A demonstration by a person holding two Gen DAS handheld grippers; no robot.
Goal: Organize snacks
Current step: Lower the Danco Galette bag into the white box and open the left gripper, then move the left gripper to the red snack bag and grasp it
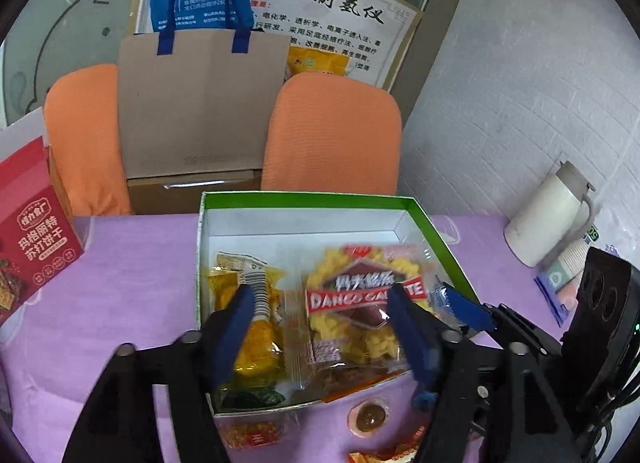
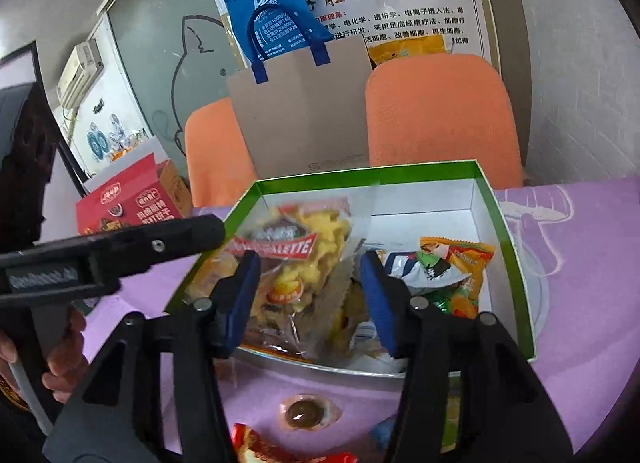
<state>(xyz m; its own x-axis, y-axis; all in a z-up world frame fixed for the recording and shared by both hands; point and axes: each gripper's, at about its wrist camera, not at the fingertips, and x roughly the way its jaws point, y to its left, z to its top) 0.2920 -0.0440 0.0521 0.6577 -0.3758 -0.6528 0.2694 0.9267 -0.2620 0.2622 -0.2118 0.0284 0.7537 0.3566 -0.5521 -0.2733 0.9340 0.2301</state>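
Blue-padded hand-held grippers [image 1: 320, 307] agape over box [image 1: 440, 231]

L claw [image 1: 324, 327] wide open, R claw [image 2: 308, 299] part-open, both empty

Red wrapper [image 2: 256, 449] cut off by bottom edge, red carton [image 1: 28, 239] cropped at left, galette label [image 2: 276, 247] blurred

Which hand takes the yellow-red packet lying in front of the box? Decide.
Left, probably. The left gripper hangs over the green box with jaws open and empty, and the yellow-red packet lies just beneath it. The right gripper is open too, so it's close.
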